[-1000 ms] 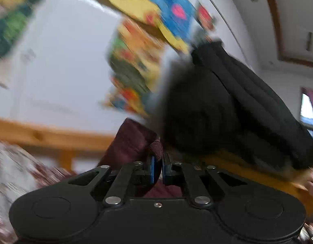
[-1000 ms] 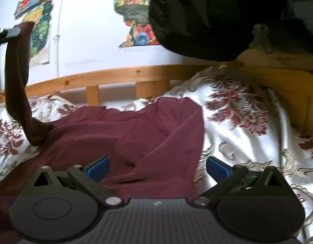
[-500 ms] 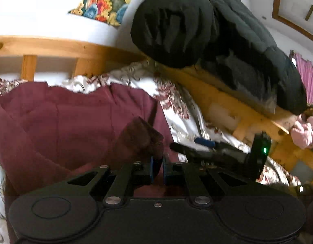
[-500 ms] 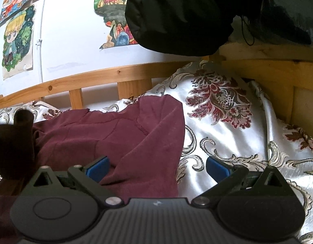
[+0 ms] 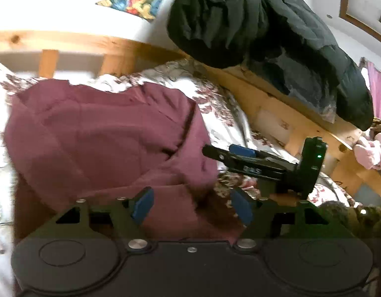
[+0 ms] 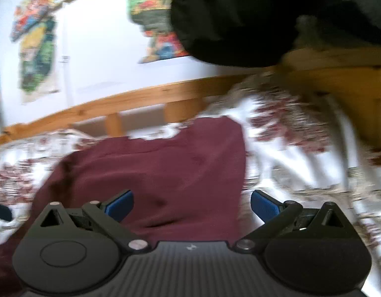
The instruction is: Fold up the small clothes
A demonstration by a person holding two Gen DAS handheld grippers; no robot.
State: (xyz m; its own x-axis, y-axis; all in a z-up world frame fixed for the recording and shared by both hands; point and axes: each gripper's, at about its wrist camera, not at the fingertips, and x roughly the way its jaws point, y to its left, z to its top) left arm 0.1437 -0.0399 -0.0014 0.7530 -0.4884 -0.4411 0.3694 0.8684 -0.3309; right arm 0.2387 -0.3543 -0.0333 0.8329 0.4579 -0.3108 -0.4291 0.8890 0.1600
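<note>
A maroon garment (image 5: 103, 133) lies spread on the floral bedspread (image 5: 230, 113), with one part folded over its middle. My left gripper (image 5: 191, 205) is open just above the garment's near part, holding nothing. My right gripper (image 6: 191, 204) is open over the same garment (image 6: 165, 173), near its right edge. The right gripper also shows in the left wrist view (image 5: 242, 156), to the right of the garment, low over the bedspread.
A wooden bed rail (image 6: 140, 99) runs behind the bedspread (image 6: 301, 153). A black padded jacket (image 5: 264, 37) hangs over the wooden side rail (image 5: 301, 123) at the right. Posters (image 6: 37, 54) are on the white wall. Pink cloth (image 5: 373, 148) lies at the far right.
My left gripper carried the maroon sleeve down from high up, laid it on the garment and opened. The right gripper stayed open and shifted slightly.
</note>
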